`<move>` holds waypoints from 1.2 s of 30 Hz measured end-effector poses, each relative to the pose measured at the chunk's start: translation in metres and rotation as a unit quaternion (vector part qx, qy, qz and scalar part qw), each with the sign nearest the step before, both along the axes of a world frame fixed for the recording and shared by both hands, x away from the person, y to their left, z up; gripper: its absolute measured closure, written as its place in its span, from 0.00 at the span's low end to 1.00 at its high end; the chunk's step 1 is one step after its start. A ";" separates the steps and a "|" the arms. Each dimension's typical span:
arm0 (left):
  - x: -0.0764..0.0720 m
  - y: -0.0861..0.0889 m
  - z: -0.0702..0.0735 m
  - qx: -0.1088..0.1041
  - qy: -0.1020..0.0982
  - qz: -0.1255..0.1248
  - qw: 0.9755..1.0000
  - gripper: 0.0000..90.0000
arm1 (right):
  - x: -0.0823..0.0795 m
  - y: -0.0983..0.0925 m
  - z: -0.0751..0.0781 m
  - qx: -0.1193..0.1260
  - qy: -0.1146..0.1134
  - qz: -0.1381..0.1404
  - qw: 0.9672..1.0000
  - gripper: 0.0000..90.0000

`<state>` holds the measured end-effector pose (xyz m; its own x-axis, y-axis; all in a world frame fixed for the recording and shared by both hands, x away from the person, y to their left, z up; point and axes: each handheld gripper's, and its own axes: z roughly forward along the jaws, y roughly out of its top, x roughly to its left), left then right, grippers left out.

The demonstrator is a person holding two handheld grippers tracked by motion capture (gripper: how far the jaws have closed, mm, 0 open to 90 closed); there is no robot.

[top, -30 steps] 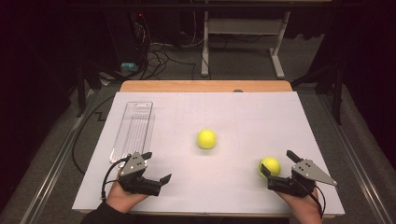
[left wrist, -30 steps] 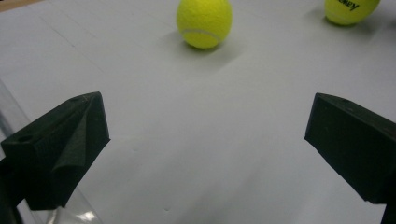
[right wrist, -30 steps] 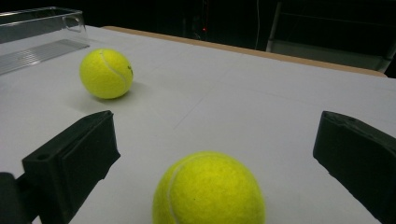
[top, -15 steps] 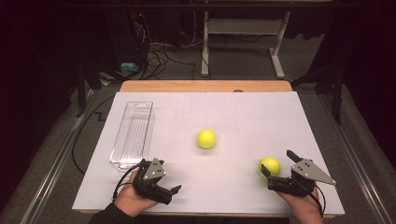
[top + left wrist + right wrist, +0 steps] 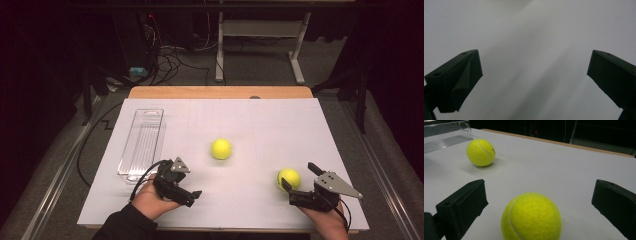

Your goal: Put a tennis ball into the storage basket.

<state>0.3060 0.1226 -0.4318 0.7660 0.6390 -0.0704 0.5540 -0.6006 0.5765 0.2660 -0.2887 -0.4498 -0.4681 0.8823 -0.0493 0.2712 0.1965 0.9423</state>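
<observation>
Two yellow tennis balls lie on the white table. One ball rests near the middle. The other ball sits at the front right, between the spread jaws of my right gripper, which is open and not touching it. At the front left, my left gripper is open, tipped down close over bare table with nothing between its jaws.
A long clear plastic tray lies along the table's left side, just beyond the left hand. Behind the table's wooden far edge are a dark floor, cables and a desk frame.
The left hand has shifted right, away from the tray, and tilted its gripper down toward the table. The right gripper and both balls have stayed put.
</observation>
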 end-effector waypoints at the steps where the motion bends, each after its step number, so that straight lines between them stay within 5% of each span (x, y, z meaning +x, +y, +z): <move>1: 0.003 -0.002 0.001 0.006 -0.002 0.000 1.000 0.01 | 0.000 0.000 0.000 0.001 0.000 0.001 1.000 0.00; 5: 0.018 -0.010 0.001 -0.015 0.006 0.013 1.000 0.01 | -0.001 0.002 -0.001 -0.002 0.000 0.002 1.000 0.00; 24: 0.063 -0.052 0.009 -0.038 -0.005 0.026 0.999 0.01 | 0.000 0.000 -0.002 0.000 0.000 0.001 1.000 0.00; 36: 0.098 -0.078 -0.002 -0.033 -0.013 0.046 0.998 0.03 | 0.000 -0.001 -0.003 0.003 0.003 0.001 1.000 0.00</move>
<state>0.4044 0.0451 -0.4342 0.7059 0.7018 -0.0956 0.5893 -0.5071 0.6290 0.2665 -0.2897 -0.4529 -0.4700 0.8817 -0.0419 0.2761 0.1919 0.9418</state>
